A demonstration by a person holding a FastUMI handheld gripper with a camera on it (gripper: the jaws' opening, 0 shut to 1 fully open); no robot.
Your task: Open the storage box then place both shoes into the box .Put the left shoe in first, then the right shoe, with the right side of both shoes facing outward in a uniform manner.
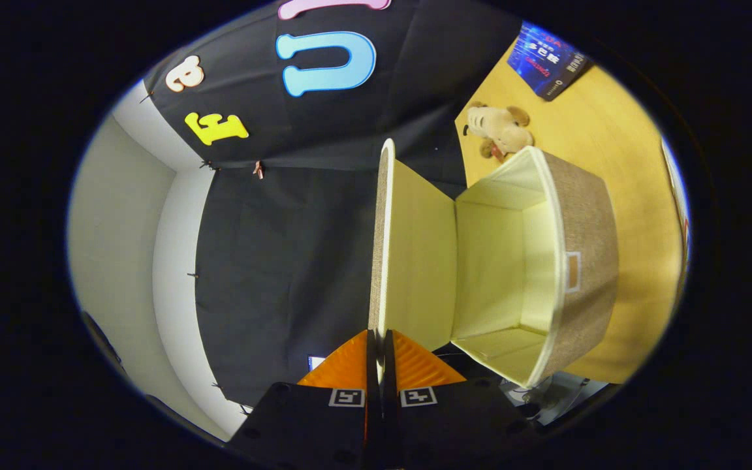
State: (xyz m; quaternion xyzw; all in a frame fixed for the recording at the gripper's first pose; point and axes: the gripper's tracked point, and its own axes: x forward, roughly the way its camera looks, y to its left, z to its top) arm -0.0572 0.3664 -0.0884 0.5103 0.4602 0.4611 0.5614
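Storage box [585, 261] of rough woven cloth, seemingly smooth-lined; table [624, 163] of smooth matt wood.

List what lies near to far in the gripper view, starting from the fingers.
Fingers pinching the lid's edge → raised lid → open storage box → plush dog on the wooden table → book.

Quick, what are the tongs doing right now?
Tongs: shut on the lid of the box, pinching its edge and holding it open.
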